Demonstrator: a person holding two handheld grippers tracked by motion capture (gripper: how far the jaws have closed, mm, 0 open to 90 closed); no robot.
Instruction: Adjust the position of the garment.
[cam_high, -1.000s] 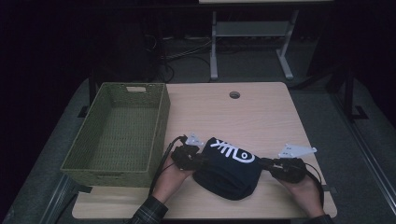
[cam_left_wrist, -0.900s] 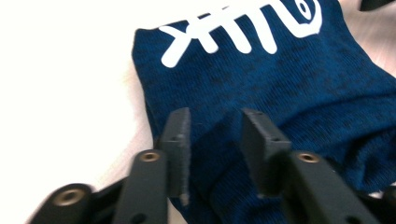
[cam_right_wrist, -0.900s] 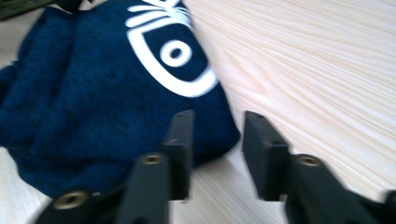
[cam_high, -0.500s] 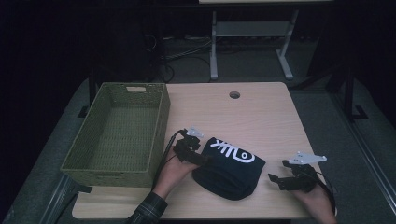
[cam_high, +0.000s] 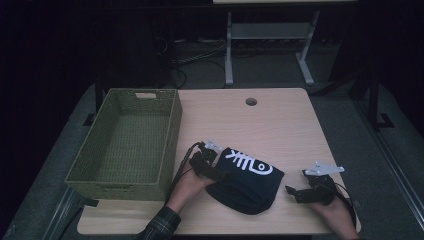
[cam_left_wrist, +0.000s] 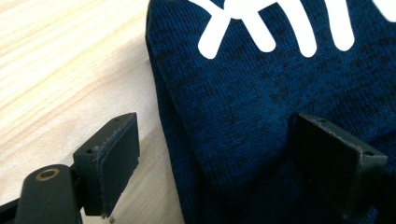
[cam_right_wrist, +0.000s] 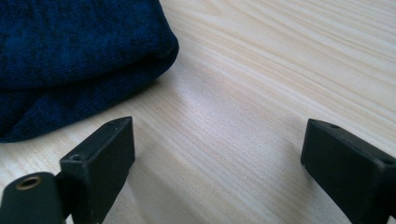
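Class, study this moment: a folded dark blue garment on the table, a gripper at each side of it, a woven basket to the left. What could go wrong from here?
1. The left gripper stands open astride the folded garment's edge; closing there may pinch only the top layers, so the fold could fall open when lifted.
2. The right gripper is open over bare table, apart from the cloth, so that side would sag.
3. A drooping side could snag the green woven basket's near wall.

Two black handheld grippers: the left gripper (cam_high: 216, 169) and right gripper (cam_high: 300, 192) each carry a grey three-cornered plate, a trailing black cable, and blocky black jaws with brass-coloured pivot screws. A plaid sleeve (cam_high: 161, 226) sits behind the left jaws.
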